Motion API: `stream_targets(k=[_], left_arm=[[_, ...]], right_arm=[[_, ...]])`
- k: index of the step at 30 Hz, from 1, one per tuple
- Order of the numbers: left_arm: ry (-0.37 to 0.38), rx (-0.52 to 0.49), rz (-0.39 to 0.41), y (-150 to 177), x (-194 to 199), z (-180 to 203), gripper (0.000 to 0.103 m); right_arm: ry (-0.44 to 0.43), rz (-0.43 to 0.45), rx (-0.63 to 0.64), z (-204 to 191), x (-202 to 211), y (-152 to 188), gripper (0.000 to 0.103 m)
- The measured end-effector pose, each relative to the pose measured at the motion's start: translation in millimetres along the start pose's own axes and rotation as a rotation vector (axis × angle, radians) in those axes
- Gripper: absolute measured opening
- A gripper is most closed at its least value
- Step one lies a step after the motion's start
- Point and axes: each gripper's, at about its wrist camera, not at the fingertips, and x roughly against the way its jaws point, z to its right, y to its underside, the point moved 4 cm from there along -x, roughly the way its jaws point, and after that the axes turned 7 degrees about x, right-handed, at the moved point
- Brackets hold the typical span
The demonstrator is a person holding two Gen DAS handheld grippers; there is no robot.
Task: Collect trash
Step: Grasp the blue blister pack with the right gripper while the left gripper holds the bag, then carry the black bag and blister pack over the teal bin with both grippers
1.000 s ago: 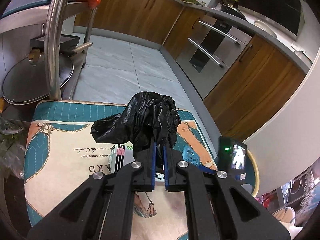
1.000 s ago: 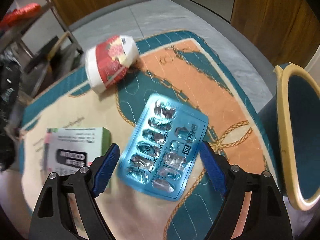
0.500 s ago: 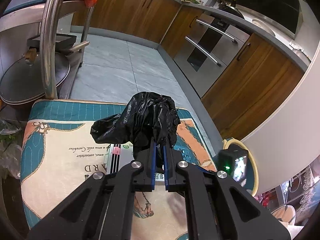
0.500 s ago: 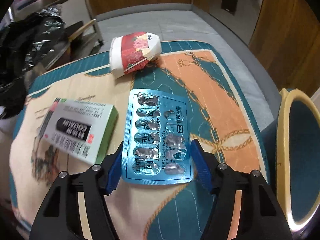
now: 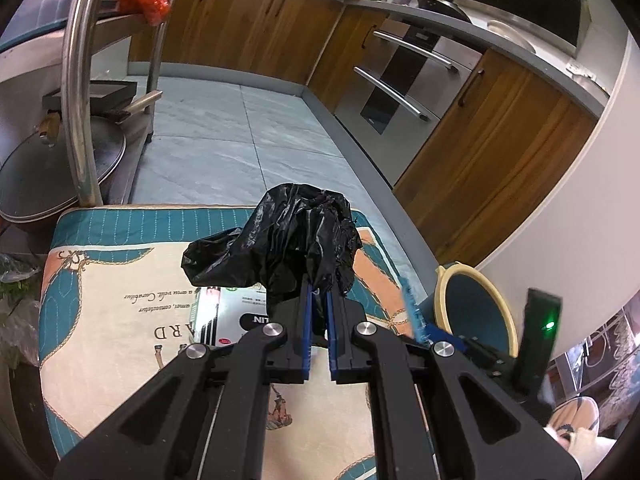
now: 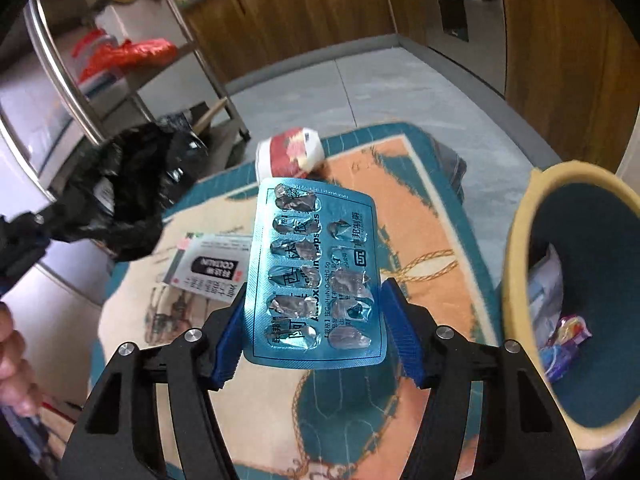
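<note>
Blister pack (image 6: 316, 276), blue foil, pockets mostly burst: clamped edge-to-edge between the pads of the right gripper (image 6: 316, 328), lifted clear of the cloth and tilted up toward the camera. Fingers (image 6: 230, 340) closed on both long edges; grip looks firm, pack slightly bowed.

Step in hand, as I judge it: pick-up done, carry to a container pending. Two candidates. Black trash bag (image 5: 280, 244), bunched, pinched shut in the left gripper (image 5: 318, 320) and held above the cloth; mouth not spread, so nothing can go in w/o opening it. Teal bin w/ cream rim (image 6: 516, 248) stands just beside the table's right edge and already holds wrappers; the nearer, easier target. Next move calls for swinging the pack over that rim before releasing. Can't say which container is intended.

Remaining items on the surface: medicine box (image 6: 208, 268), lying flat near the bag; crushed red-and-white paper cup (image 6: 290, 152) on its side at the far edge. Both untouched; task roughly part-way.

Surface: quilted cloth (image 5: 112, 320), teal border, cream and orange panels, printed lettering. Room: kitchen, grey tile floor (image 5: 224, 136), wood cabinets (image 5: 248, 20), oven w/ steel handles, metal rack at left w/ a red bag on its shelf.
</note>
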Motion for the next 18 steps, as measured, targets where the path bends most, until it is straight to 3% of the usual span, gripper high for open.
stream_targets(k=[7, 18], left_arm=[[0.016, -0.063, -0.007, 10, -1, 23, 0.006], [0.038, -0.164, -0.052, 34, -12, 72, 0.006]], right_arm=[[-0.005, 0.058, 0.044, 14, 48, -7, 0.065], [0.063, 0.105, 0.081, 63, 104, -1, 0.065]])
